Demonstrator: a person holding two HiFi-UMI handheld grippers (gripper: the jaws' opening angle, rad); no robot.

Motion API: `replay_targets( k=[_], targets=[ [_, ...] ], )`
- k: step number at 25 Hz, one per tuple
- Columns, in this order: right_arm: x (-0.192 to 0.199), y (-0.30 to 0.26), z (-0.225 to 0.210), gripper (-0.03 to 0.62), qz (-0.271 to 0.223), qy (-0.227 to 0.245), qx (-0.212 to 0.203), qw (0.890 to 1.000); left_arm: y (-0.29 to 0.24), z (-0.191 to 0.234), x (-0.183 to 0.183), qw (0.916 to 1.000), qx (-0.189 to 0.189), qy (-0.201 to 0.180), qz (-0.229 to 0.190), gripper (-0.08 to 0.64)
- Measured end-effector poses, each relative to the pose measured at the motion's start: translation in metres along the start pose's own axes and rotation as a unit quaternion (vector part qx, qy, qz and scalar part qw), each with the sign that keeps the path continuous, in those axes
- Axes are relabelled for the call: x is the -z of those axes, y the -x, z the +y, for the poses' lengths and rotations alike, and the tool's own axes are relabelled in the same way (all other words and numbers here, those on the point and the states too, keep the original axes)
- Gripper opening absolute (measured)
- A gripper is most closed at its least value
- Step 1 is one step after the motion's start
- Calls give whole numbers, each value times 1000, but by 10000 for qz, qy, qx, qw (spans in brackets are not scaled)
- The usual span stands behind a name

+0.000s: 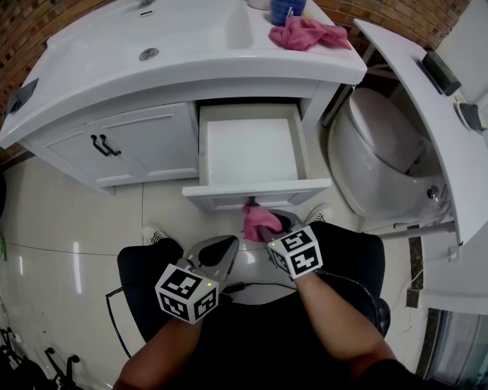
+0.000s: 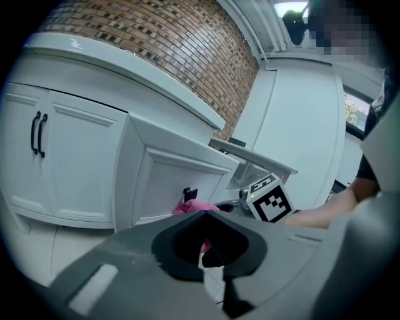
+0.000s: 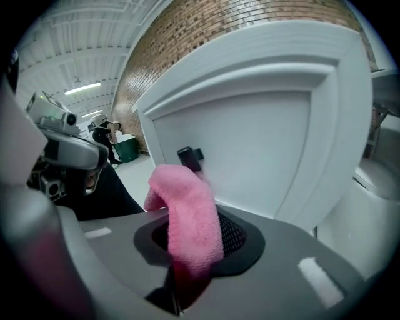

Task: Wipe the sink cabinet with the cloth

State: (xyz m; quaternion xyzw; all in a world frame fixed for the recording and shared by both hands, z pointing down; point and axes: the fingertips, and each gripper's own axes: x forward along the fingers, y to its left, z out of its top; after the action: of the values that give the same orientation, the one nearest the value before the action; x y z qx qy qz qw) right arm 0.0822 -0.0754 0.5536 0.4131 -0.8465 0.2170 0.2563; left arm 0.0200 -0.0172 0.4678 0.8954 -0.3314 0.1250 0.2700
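A white sink cabinet (image 1: pixel 152 141) has its drawer (image 1: pixel 252 152) pulled out, empty inside. My right gripper (image 1: pixel 263 232) is shut on a pink cloth (image 1: pixel 255 219), held just below the drawer's front panel (image 3: pixel 250 150) near its small black handle (image 3: pixel 189 156). The cloth (image 3: pixel 190 219) sticks up from the shut jaws, close to the panel. My left gripper (image 1: pixel 221 251) sits beside it, lower left, shut with nothing in it. In the left gripper view the drawer front (image 2: pixel 169 181) and the cloth (image 2: pixel 194 207) show ahead.
A second pink cloth (image 1: pixel 305 32) and a blue cup (image 1: pixel 287 9) lie on the countertop (image 1: pixel 191 61). A toilet (image 1: pixel 377 164) stands right of the cabinet, under a white shelf (image 1: pixel 435 114). Double doors with black handles (image 1: pixel 104 145) are on the left. Tiled floor (image 1: pixel 69 244) lies below.
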Motion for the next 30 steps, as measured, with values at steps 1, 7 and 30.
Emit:
replay_targets(
  k=[1, 7, 30],
  targets=[
    [3, 4, -7, 94, 0, -72, 81, 9999, -2, -2, 0, 10000, 16, -16, 3, 3],
    [17, 31, -55, 95, -7, -533, 679, 9963, -15, -15, 0, 9999, 114, -66, 29, 3],
    [-69, 84, 33, 94, -851, 144, -576, 9946, -12, -10, -7, 9998, -48, 61, -158, 5]
  ],
)
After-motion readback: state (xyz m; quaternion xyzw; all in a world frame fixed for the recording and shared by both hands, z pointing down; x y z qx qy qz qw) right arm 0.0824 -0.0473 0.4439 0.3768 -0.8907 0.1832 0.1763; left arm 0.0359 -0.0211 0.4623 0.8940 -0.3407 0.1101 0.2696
